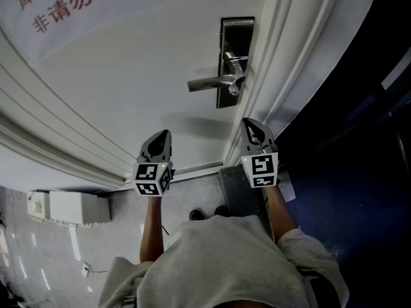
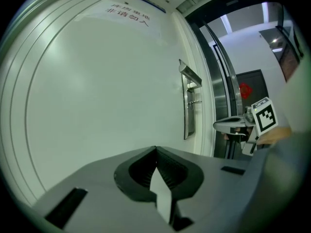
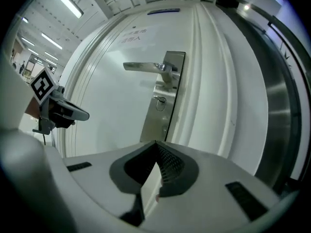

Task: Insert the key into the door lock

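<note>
A steel lock plate with a lever handle is set in the white door. Below the handle a key with a ring hangs at the keyhole; in the head view it shows as a shiny glint. My right gripper is shut and empty, its tip a little below the lock plate near the door's edge. In its own view the closed jaws point at the plate. My left gripper is also shut and empty, facing bare door panel left of the lock.
A paper sign with red characters is stuck high on the door. The door frame runs along the right, with a dark opening beyond it. A white box lies on the floor at the left. A dark door with a red ornament stands beyond.
</note>
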{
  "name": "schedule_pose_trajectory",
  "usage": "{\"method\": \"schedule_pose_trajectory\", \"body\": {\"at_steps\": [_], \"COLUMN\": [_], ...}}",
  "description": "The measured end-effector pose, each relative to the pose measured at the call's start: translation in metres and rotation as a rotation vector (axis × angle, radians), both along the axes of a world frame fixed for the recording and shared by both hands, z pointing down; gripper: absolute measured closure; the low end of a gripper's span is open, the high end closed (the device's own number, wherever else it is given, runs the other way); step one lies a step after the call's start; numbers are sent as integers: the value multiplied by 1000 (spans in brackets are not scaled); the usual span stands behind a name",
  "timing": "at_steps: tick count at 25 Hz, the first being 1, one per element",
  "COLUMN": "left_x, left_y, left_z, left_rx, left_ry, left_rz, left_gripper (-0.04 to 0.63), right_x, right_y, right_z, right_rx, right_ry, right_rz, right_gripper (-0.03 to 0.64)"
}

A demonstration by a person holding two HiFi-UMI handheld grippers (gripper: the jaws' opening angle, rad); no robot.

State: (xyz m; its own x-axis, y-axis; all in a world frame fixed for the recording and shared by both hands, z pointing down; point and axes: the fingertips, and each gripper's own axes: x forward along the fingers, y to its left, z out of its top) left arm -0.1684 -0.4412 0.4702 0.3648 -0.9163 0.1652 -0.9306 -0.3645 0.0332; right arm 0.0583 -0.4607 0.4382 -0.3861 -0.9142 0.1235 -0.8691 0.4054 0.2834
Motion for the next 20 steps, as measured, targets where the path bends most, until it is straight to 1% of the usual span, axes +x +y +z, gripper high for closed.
{"method": "schedule_pose_trajectory", "body": {"at_steps": [4,7,10,15,20], "left_x": [-6,-9,-13,-15,-14], "left_y": [5,8,9,10,9], "left_z": [2,5,6,8,7], "left_rx": [-6,-15,-14,-12,-8], "left_ry": [10,22,25,26,32], "left_rz": [-19,-33,-42,-45,-46], "left_gripper": [578,578,578,578,578], "right_x": [1,-1,-2,5,5], "right_y": [0,3,3,0,1], "right_z": [6,12,13,16,14], "right_rx": [-28,-40,-42,-63,-56], "right_ry": [-98,-145,-163,-165,-172], "right_rz": [-4,-18,-18,22,19], "right_gripper": [594,594,594,594,595]}}
